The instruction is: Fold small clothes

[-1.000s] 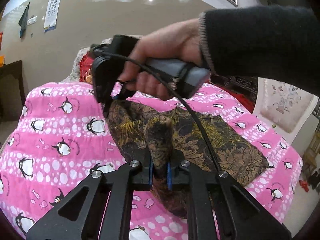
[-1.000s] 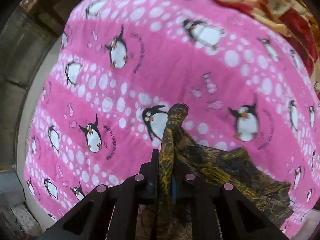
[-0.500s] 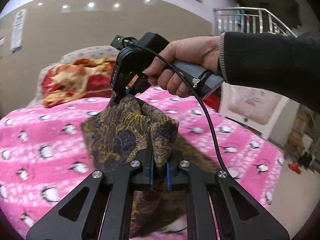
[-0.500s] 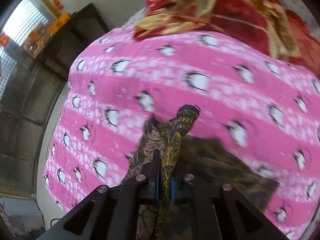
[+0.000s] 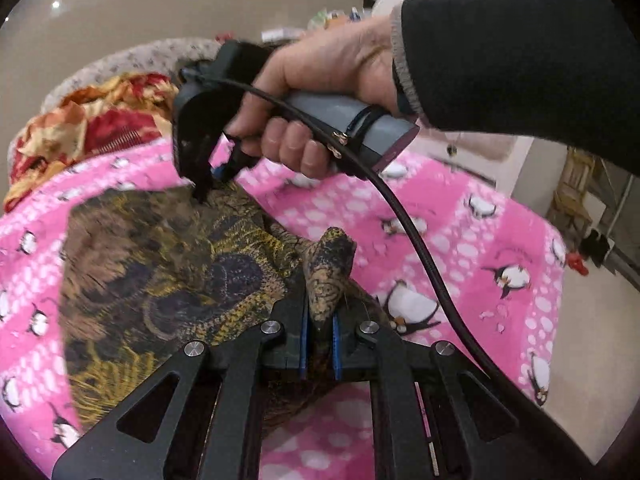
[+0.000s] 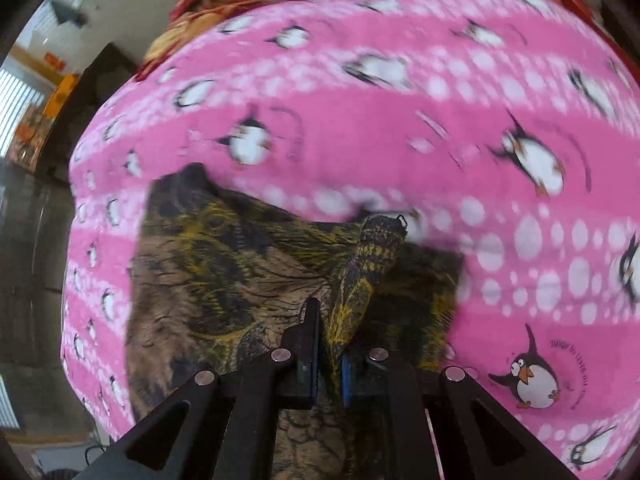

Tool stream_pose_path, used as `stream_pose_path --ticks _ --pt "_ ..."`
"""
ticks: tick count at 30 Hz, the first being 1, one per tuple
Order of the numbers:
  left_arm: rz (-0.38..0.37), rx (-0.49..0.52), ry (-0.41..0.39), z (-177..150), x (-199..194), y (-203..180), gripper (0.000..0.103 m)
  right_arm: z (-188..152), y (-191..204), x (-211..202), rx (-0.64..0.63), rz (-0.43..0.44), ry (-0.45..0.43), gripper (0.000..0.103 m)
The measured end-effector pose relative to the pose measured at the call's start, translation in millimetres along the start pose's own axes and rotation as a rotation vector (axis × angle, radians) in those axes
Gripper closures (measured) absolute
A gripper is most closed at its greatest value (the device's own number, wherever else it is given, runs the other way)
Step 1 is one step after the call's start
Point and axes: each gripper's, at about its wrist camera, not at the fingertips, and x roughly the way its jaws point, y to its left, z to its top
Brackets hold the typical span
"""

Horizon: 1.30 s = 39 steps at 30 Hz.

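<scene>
Garment (image 5: 168, 264), brown and gold print, is spread out on the pink penguin blanket (image 5: 452, 216) of the bed, and both claws have a corner of it! In the left wrist view its long axis runs from the near left claw away and leftward to the right claw, the far edge stretched between the two. Left claw (image 5: 319, 336) is clamped on a bunched corner: a rolled nub of cloth pokes up and forward from between the blue pads (image 5: 303, 338), pointing away from the claw. Most of the fabric lies to that claw's left, flat but blurred.

Over to the right wrist view: right claw (image 6: 330, 364) is clamped on another corner of the garment, and a twisted fold rises from between its fingers, tipped slightly to the right. From here the cloth fans out mainly left of the claw, with one far corner peaking up on the blanket.

Beyond the left claw, a hand (image 5: 320, 92) in a dark sleeve (image 5: 520, 64) grips the grey handle of the right claw, tips pressed down at the garment's far edge. A black cable (image 5: 404, 220) trails from it toward the near right. A red and gold quilt (image 5: 88, 120) lies heaped past the blanket.
</scene>
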Motion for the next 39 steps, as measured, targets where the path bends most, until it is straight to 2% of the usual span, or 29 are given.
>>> stream_pose_path --ticks 1,3,4,6,9,10,12,13,15,16,18,20,22,24,25,27,30,32,35,38,39 --pt "-0.003 0.001 0.018 -1.7 5.0 -0.7 0.096 -2.0 -5.5 1.5 0.011 0.001 -0.022 0.095" --pt "-0.021 -0.002 0.049 -3.7 10.6 -1.3 0.095 -5.2 -14.3 0.5 0.048 0.008 -0.049 0.080" --pt "-0.037 -0.013 0.057 -3.7 8.8 0.2 0.095 -7.4 -18.4 -2.5 0.067 0.007 -0.070 0.077" --pt "-0.087 -0.065 0.066 -4.5 -2.2 8.5 0.093 -13.1 -24.6 -14.2 0.086 0.003 -0.120 0.076" --pt "-0.147 -0.123 0.042 -12.1 -33.8 21.0 0.093 -30.5 -26.9 -54.4 0.102 0.022 -0.256 0.076" --pt "-0.140 -0.135 0.021 -16.4 -48.9 26.3 0.093 -43.2 -24.2 -74.3 0.094 0.046 -0.313 0.076" --pt "-0.108 -0.170 -0.019 -26.0 -78.8 40.8 0.093 -66.1 -11.6 -98.0 0.029 0.069 -0.370 0.076" --pt "-0.075 -0.209 -0.035 -32.0 -93.2 54.1 0.093 -88.0 2.5 -112.1 -0.051 0.086 -0.406 0.075" --pt "-0.031 -0.293 -0.046 -41.0 -106.7 78.3 0.093 -120.1 23.1 -122.0 -0.162 0.103 -0.446 0.059" --pt "-0.004 -0.340 -0.032 -45.8 -106.8 92.2 0.093 -140.3 34.9 -124.0 -0.223 0.095 -0.466 0.056" --pt "0.008 -0.408 0.017 -52.5 -95.6 110.2 0.093 -170.1 60.9 -116.2 -0.330 0.068 -0.468 0.056" --pt "0.016 -0.459 0.071 -61.1 -77.1 119.4 0.093 -196.2 78.7 -92.3 -0.392 0.014 -0.411 0.056" --pt "-0.015 -0.508 0.148 -76.1 -54.4 123.9 0.094 -208.4 84.9 -66.6 -0.408 -0.065 -0.355 0.063" --pt "-0.055 -0.532 0.137 -84.5 -49.0 124.0 0.096 -221.7 75.7 -35.8 -0.386 -0.171 -0.285 0.064" --pt "-0.051 -0.524 0.144 -81.2 -51.0 123.2 0.096 -227.9 64.9 -31.7 -0.358 -0.164 -0.324 0.064" --pt "-0.042 -0.495 0.142 -70.3 -58.5 122.8 0.095 -226.1 58.3 -37.9 -0.308 -0.132 -0.320 0.064" --pt "-0.015 -0.488 0.048 -46.4 -75.5 138.4 0.095 -216.9 64.0 -52.2 -0.281 -0.144 -0.298 0.065" --pt "0.012 -0.515 0.020 -30.9 -71.2 154.8 0.095 -211.4 80.4 -67.7 -0.286 -0.149 -0.347 0.065" --pt "0.044 -0.608 0.067 -24.0 -41.4 180.5 0.095 -188.7 95.5 -78.9 -0.266 -0.153 -0.411 0.065" --pt "0.066 -0.675 0.166 -32.7 -4.3 192.3 0.096 -158.5 99.5 -60.2 -0.249 -0.214 -0.401 0.065" --pt "0.067 -0.670 0.164 -37.9 -0.6 192.7 0.096 -149.9 97.0 -51.4 -0.236 -0.221 -0.380 0.065"
